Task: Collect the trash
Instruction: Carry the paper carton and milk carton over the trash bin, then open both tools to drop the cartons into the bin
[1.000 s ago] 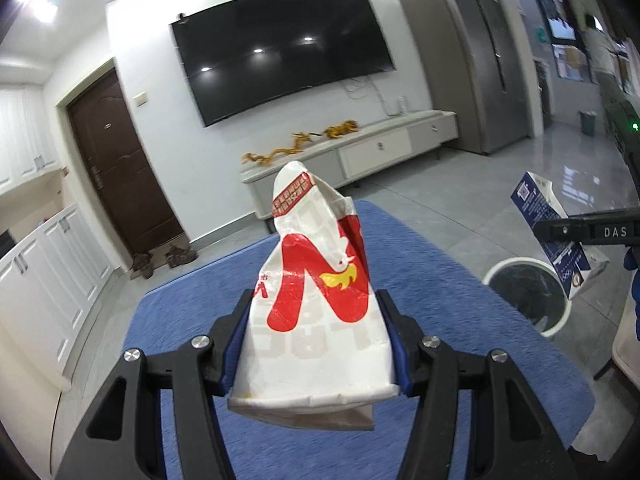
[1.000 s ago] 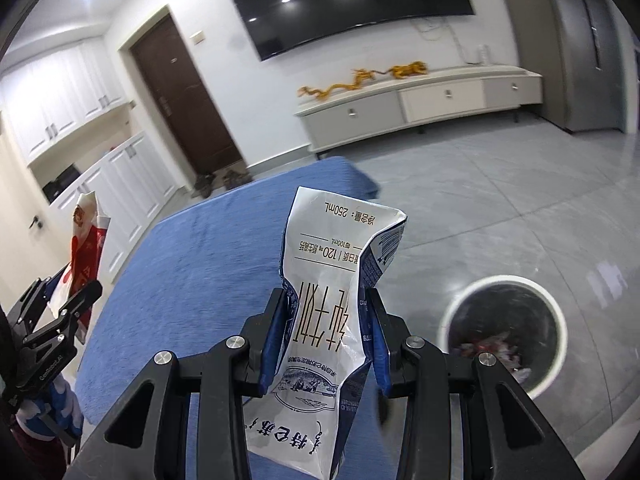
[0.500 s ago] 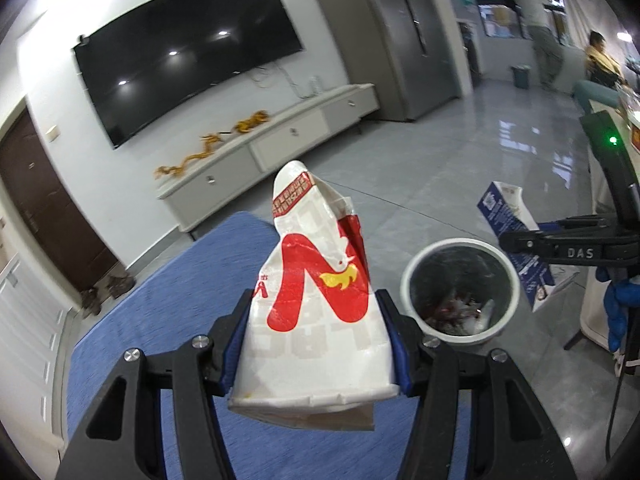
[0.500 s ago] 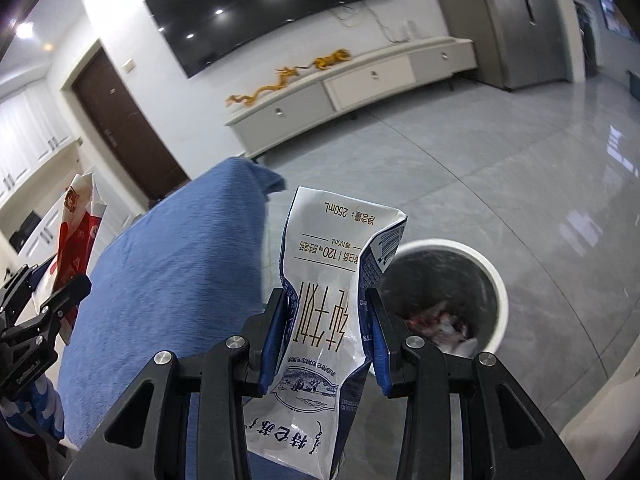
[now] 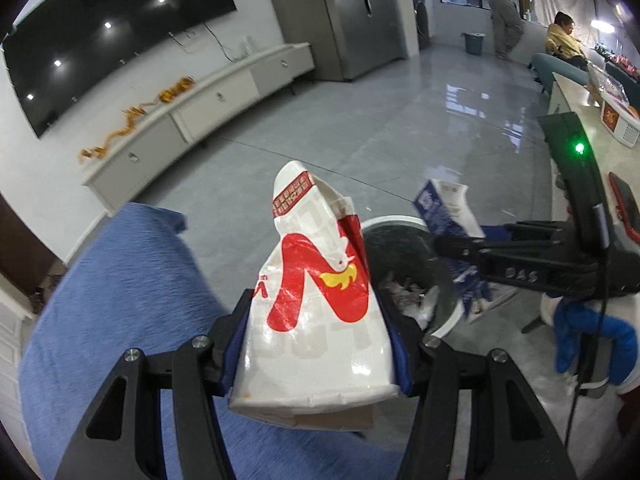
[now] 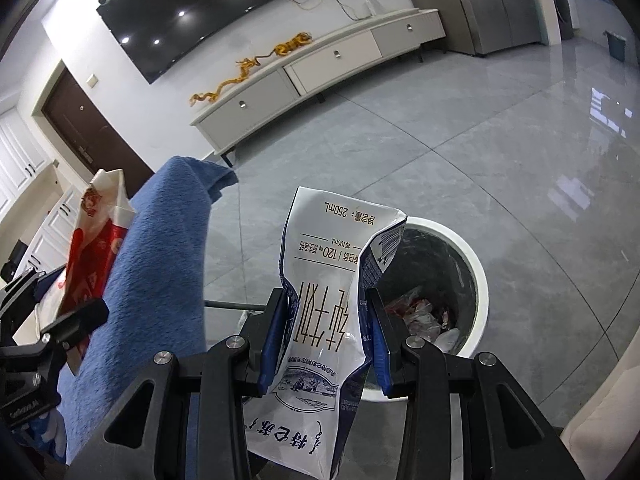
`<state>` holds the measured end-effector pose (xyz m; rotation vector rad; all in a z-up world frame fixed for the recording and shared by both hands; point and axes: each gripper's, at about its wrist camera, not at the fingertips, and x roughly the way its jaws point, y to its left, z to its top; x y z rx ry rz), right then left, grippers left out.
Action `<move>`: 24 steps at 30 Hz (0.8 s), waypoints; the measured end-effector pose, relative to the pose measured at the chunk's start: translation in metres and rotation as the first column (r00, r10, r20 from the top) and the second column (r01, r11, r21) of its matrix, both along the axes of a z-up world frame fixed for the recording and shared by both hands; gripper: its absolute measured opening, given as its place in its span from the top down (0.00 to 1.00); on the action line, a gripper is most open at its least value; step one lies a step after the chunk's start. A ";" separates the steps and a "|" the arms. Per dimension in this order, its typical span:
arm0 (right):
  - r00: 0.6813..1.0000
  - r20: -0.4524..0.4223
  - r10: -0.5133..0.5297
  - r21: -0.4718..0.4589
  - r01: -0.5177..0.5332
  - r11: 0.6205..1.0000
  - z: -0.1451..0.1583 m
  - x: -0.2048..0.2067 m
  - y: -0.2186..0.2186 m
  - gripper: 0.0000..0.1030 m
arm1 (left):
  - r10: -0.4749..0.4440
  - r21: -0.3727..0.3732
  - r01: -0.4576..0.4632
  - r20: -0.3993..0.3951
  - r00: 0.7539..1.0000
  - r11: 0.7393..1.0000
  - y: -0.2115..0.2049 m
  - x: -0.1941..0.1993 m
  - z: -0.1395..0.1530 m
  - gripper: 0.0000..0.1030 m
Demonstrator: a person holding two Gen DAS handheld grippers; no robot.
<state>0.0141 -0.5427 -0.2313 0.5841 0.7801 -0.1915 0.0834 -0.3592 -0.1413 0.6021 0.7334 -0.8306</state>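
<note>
My left gripper (image 5: pixel 316 332) is shut on a white paper bag with a red N (image 5: pixel 316 300), held above the edge of the blue cloth. My right gripper (image 6: pixel 328 328) is shut on a crumpled white and blue milk carton (image 6: pixel 332 292), held just left of the round white trash bin (image 6: pixel 478 276). The bin holds crumpled wrappers. In the left wrist view the bin (image 5: pixel 394 224) sits behind the bag, with the right gripper (image 5: pixel 452 246) and its carton (image 5: pixel 444 208) above it. In the right wrist view the paper bag (image 6: pixel 94 236) and left gripper (image 6: pixel 72 320) show at far left.
A blue cloth (image 5: pixel 120 280) covers the table; it also shows in the right wrist view (image 6: pixel 160 264). Grey tiled floor (image 6: pixel 480 140) surrounds the bin. A white TV cabinet (image 6: pixel 320 64) stands along the far wall. Two people (image 5: pixel 560 40) are at the far right.
Both grippers have swung right, off the blue table toward the trash bin. The bin is now close under the milk carton and right behind the paper bag. Both grips are unchanged.
</note>
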 end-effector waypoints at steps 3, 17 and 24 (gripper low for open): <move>1.000 -0.015 -0.011 -0.001 0.011 1.000 -0.007 0.007 -0.007 0.63 | -0.003 0.000 0.003 -0.065 0.998 1.000 -0.018 0.010 -0.009 0.46; 0.994 -0.078 -0.079 -0.076 0.073 0.994 -0.017 0.033 -0.038 0.49 | -0.030 -0.129 -0.004 -0.256 0.966 0.992 -0.069 0.038 -0.012 0.45; 0.990 -0.071 -0.119 -0.062 0.115 0.991 -0.011 0.014 -0.038 0.49 | 0.006 -0.129 -0.034 -0.214 0.977 0.991 -0.049 0.033 0.000 0.45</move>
